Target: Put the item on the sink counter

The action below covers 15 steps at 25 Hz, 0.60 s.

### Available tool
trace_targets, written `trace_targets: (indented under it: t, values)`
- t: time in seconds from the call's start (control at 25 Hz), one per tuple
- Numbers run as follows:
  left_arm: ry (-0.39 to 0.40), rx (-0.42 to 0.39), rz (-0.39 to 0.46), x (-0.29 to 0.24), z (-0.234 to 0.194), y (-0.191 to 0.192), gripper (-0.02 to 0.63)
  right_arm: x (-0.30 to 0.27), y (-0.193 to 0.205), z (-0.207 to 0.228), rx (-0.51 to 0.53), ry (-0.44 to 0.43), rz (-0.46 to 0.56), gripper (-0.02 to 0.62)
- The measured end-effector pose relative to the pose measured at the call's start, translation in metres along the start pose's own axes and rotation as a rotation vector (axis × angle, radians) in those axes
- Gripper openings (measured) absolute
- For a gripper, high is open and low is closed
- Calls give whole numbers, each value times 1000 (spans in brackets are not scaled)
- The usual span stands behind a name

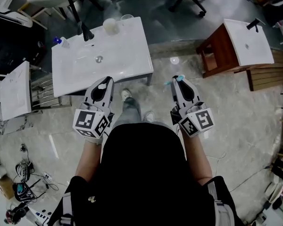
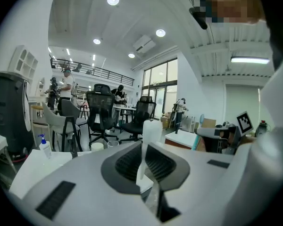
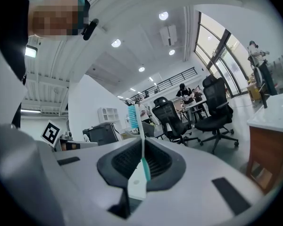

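Right gripper [image 3: 142, 150]: jaws pinched on a teal-and-white plastic toothbrush [image 3: 144, 169], blue bristles up. Left gripper [image 2: 144, 160]: jaws nearly together on a white translucent plastic piece [image 2: 152, 131], kind unclear. Both are held near the body, short of the white rectangular sink counter [image 1: 127, 55]. Neither item is down. Left to do, I judge: reach, lower, release.

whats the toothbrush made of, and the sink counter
The toothbrush looks like smooth moulded plastic, with a white and teal handle and blue bristles, likely nylon. The sink counter is plain white with a slight sheen, probably glazed ceramic or cast stone.
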<state>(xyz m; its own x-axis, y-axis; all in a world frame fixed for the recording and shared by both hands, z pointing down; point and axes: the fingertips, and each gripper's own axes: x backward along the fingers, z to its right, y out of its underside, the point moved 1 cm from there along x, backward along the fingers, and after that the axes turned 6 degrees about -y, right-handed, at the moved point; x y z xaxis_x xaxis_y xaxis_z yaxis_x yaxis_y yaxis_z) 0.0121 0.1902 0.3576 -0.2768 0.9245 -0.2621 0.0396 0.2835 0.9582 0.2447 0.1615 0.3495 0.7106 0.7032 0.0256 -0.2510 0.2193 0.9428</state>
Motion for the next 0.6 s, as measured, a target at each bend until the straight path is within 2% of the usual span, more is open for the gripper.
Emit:
trace_targets:
  t: [0.24, 0.6]
  values:
    - [17, -1, -12, -37, -29, -4, 37, -41, -1, 17, -1, 21, -16, 41]
    - [54, 23, -6, -93, -94, -24, 37, -128, -12, 29, 10, 45, -39, 41]
